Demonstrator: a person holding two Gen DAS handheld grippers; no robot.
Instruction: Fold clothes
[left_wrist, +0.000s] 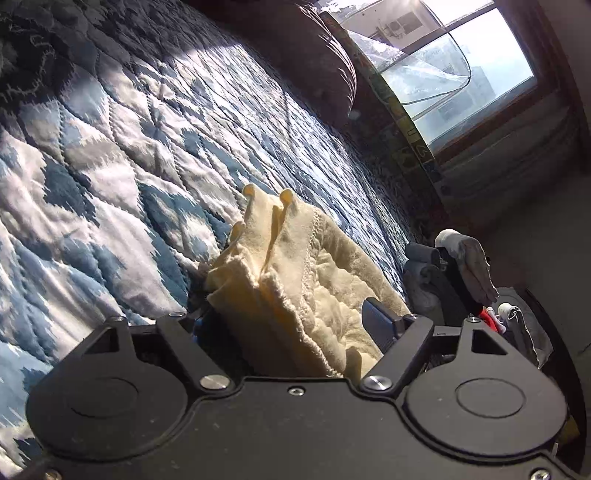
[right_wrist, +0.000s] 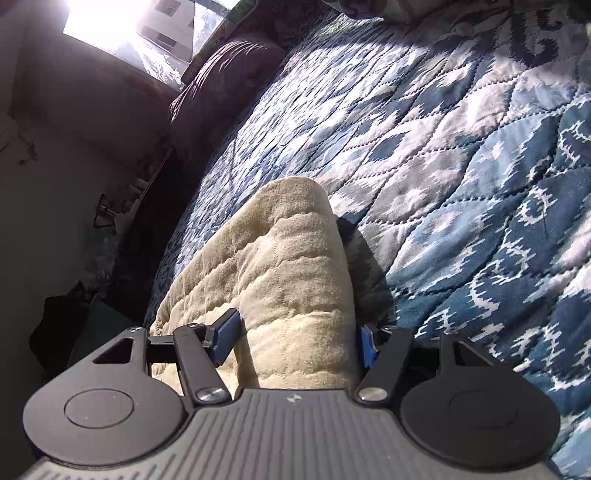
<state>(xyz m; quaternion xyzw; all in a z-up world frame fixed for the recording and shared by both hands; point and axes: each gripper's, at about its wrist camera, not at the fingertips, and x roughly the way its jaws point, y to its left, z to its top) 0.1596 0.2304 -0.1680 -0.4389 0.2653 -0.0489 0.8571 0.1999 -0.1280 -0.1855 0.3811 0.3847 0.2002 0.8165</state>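
1. The cream towel (left_wrist: 295, 280) was held up over the quilted blue and white bed cover (left_wrist: 110, 166), stretched between the two grippers, with its far folds standing up in ridges in the left wrist view.
2. The left gripper (left_wrist: 291, 325) had the bunched, stitched edge of the towel between its jaws; the cloth filled the gap and hid one finger, so it looked clamped on several layers at once.
3. The right gripper (right_wrist: 295, 336) had its blue pads (right_wrist: 225, 336) either side of a thick rolled part of the same towel (right_wrist: 280, 280). The pads stood fairly wide, and whether they truly pinched the cloth or only bracketed it could not be told.
4. The towel's long axis appeared to run from one gripper to the other, along the near side of the bed; in the right wrist view its rounded end pointed away towards the dark pillow (right_wrist: 221, 74) and the window (right_wrist: 122, 22).
5. Risk, as a judgement: the thick bundle could slide out of the right gripper if it were lifted or pulled, because the hold there looked loose.
6. The left grasp took in uneven layers, so an inner layer might drop free and leave a crooked fold.
7. Laying it down without levelling both ends first would likely set the edges askew.
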